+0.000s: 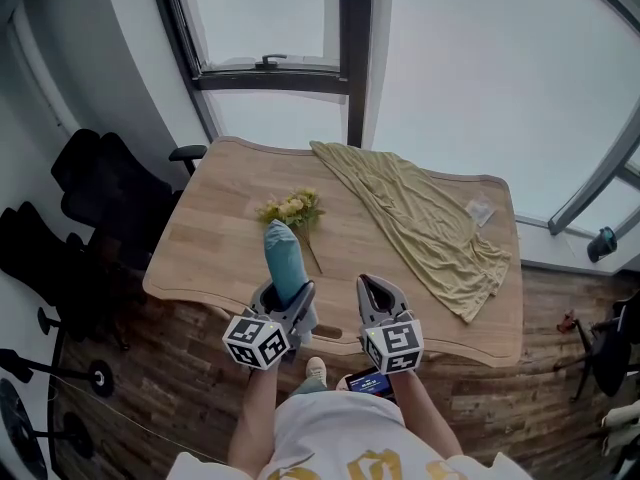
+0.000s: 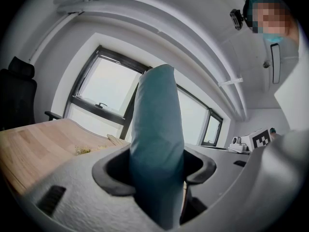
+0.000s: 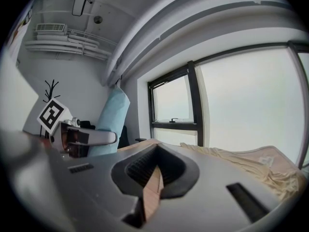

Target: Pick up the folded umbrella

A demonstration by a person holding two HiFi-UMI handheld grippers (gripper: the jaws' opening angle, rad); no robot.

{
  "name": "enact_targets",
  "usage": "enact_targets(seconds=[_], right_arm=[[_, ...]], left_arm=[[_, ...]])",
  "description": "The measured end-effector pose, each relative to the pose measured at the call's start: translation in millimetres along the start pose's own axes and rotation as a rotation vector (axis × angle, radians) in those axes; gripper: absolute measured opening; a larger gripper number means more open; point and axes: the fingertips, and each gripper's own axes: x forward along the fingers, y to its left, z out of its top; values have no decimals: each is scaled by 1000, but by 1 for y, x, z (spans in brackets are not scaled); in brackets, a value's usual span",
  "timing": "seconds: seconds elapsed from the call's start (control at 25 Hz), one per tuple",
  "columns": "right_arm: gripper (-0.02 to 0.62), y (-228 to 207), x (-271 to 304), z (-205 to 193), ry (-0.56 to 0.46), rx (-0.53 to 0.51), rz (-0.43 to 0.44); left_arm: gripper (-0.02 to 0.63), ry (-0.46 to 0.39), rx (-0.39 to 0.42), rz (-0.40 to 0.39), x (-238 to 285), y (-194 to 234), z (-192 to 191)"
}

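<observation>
Left tongs [image 1: 287, 306] were clamped on the umbrella [image 1: 284, 258]: teal, folded, filling the gap between the jaws. It stuck out forward and up from them, tilted, over the near edge of the table [image 1: 215, 238]. I couldn't tell whether it touched the top. Right tongs [image 1: 373, 290] sat just beside, on the right. Their jaws were together with only a thin sliver of table wood showing through the slit, and nothing was held.

Surface: a light wood table with plank grain and wavy, rounded edges. A small bunch of yellow flowers [image 1: 292, 208] lay near the middle, stem pointing toward the near edge, just past the umbrella's tip. A yellow cloth [image 1: 425, 218] lay rumpled on a diagonal, from the middle of the far edge down toward the near right corner. A small clear packet [image 1: 481, 210] sat just beside the cloth, by the far right corner.

Room: big windows [image 1: 270, 13] with dark frames stood behind the table. One sash had a handle, and there was flat white light outside. Black office chairs [image 1: 105, 183] stood off the table's left end against a pale wall. The floor [image 1: 500, 398] was dark wood planks. The gripper views showed a white ceiling with curved beams.

Bottom of the head view: a white shirt [image 1: 350, 438], a shoe [image 1: 316, 370] near the table's front edge, and a small lit screen [image 1: 368, 380] just below the right tongs.
</observation>
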Motion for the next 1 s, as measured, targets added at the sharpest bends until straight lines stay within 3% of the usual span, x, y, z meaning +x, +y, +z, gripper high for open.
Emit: enact_targets(seconds=[1.0], right_arm=[[11, -7, 1, -6, 10, -1, 5]], left_arm=[[275, 6, 16, 27, -2, 1, -1]])
